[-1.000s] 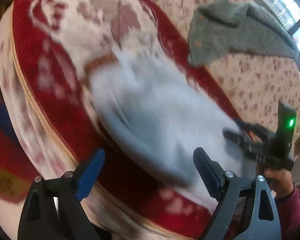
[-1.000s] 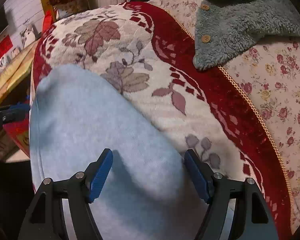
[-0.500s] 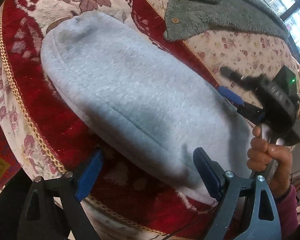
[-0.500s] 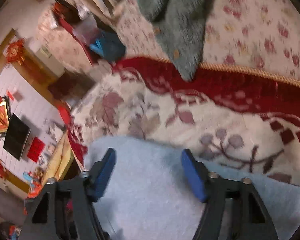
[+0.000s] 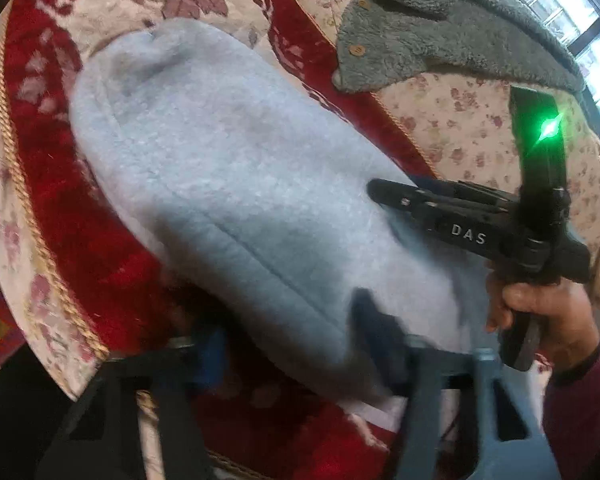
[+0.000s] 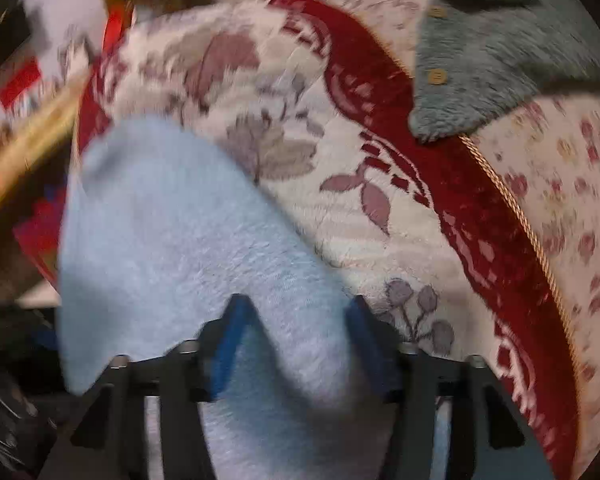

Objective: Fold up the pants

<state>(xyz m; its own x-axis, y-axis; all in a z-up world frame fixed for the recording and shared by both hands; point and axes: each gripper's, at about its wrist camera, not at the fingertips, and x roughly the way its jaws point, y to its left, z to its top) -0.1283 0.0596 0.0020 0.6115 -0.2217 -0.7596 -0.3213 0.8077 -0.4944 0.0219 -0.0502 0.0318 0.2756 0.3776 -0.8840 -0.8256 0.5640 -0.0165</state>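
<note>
The light blue fleece pants [image 5: 236, 184] lie folded lengthwise on a red and cream flowered blanket [image 5: 60, 184]. My left gripper [image 5: 292, 344] is open, its blurred fingers straddling the pants' near edge. My right gripper [image 6: 296, 340] is also open, with a fold of the pants [image 6: 172, 232] bulging between its blue pads [image 6: 228, 344]. In the left wrist view the right gripper [image 5: 452, 212] lies on the far side of the pants, held by a hand [image 5: 540, 312].
A grey fleece jacket [image 5: 452, 40] with wooden buttons lies on the flowered bedspread [image 5: 480, 120] beyond the blanket; it also shows in the right wrist view [image 6: 500, 64]. The blanket's corded edge [image 5: 28, 216] drops off at the left. Cluttered furniture [image 6: 40, 80] stands off the bed.
The right gripper has swung back down onto the pants and its fingers have narrowed around a fold. The left gripper has pushed forward under the pants' near edge.
</note>
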